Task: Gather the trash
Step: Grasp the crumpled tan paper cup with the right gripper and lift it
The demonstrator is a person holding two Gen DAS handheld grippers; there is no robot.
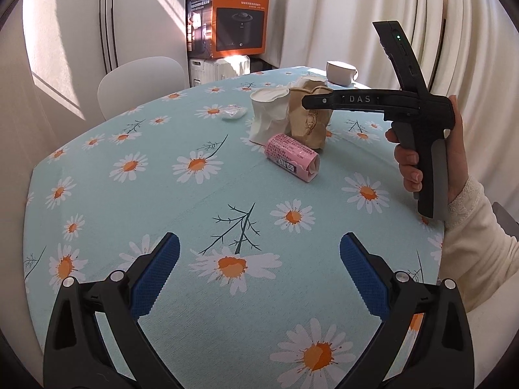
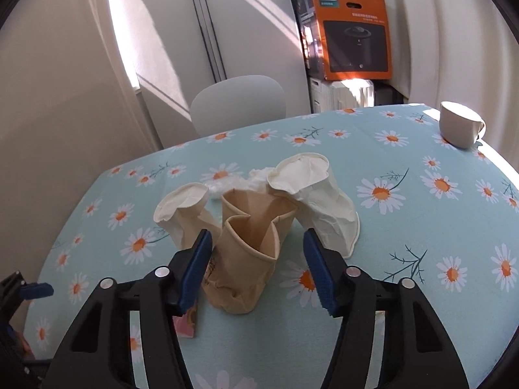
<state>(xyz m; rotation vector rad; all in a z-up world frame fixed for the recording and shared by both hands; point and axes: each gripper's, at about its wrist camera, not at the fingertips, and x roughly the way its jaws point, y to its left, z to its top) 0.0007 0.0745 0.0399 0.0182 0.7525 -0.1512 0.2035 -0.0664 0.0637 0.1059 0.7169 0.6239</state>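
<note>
Right tongs stand open around the crumpled brown cup, with the right pad clear of it. That cup stands mid-bench between two white cups, with a pink roll nearer. Left tongs gape wide, empty.

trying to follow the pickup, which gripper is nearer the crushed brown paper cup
Right. The right gripper has its blue pads either side of the brown cup; the left gripper hangs open well back over bare tablecloth.

Sunlit white curtains and wardrobe — pale chair behind.
</note>
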